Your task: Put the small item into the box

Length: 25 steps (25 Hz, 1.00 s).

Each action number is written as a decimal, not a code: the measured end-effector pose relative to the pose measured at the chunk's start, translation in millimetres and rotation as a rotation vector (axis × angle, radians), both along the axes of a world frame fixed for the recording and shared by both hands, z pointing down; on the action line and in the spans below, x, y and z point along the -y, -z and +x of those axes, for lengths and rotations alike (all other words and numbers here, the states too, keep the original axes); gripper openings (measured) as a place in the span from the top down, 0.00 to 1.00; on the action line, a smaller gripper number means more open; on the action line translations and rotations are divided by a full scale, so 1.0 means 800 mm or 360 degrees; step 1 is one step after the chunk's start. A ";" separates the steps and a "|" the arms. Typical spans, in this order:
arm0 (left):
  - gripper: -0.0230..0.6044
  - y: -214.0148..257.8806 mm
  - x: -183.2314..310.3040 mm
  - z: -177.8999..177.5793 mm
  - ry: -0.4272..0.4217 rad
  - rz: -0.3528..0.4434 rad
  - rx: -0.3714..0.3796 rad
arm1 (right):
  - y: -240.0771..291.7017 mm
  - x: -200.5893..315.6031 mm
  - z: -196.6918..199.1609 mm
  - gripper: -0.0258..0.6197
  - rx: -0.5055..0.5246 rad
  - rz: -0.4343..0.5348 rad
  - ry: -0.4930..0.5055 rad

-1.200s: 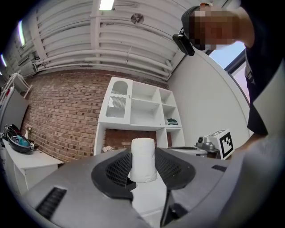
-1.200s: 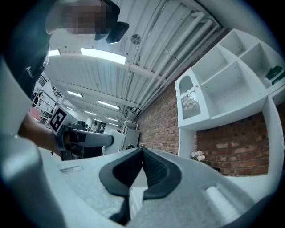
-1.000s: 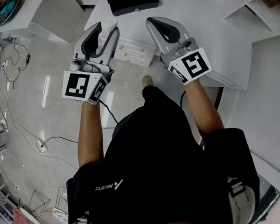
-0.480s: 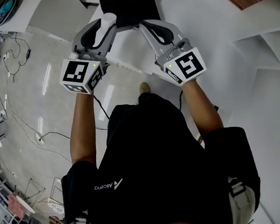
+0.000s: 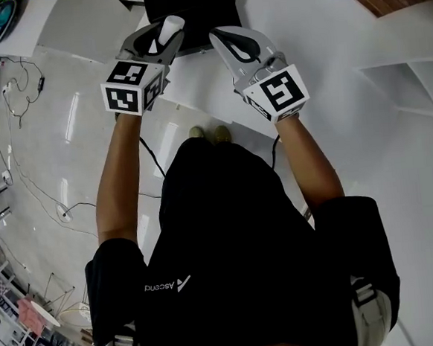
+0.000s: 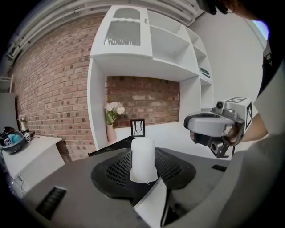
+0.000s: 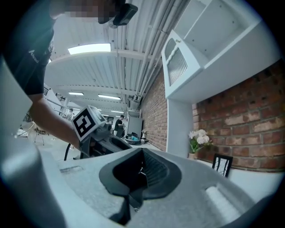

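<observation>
Left tongs: closed on the small item, one pad pressing on each side of it; raised in the person's left hand over the desk edge.
Small item: a short white cylinder, upright between the pads of the left tongs; in the head view it lies over the near left corner of the box, and how high above it cannot be told.
Right tongs: jaws drawn together with nothing between them, just beside the left tongs, tips at the near edge of the box.
Box: black, on the white desk, close to the edge that faces the person.
Behind the desk: a white shelf unit against a brick wall; in its lower bay a vase of pale flowers and a small black frame, standing apart.
Floor: pale and glossy, with cables trailing at the left.
</observation>
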<state>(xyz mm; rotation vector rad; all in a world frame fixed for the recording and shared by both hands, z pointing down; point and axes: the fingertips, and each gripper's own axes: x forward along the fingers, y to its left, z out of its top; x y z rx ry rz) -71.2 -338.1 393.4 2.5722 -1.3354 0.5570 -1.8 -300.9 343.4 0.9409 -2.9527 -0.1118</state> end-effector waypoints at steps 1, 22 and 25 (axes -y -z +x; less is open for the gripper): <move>0.70 -0.004 0.007 0.002 -0.0013 -0.0046 0.0015 | -0.001 0.006 -0.001 0.96 -0.0011 -0.0007 -0.0009; 0.70 -0.175 0.066 0.006 -0.0160 -0.0806 0.0528 | -0.035 0.040 0.019 0.96 0.0024 -0.0115 -0.0125; 0.70 -0.192 0.070 0.005 -0.0170 -0.0878 0.0573 | -0.034 0.041 0.022 0.96 0.0040 -0.0111 -0.0138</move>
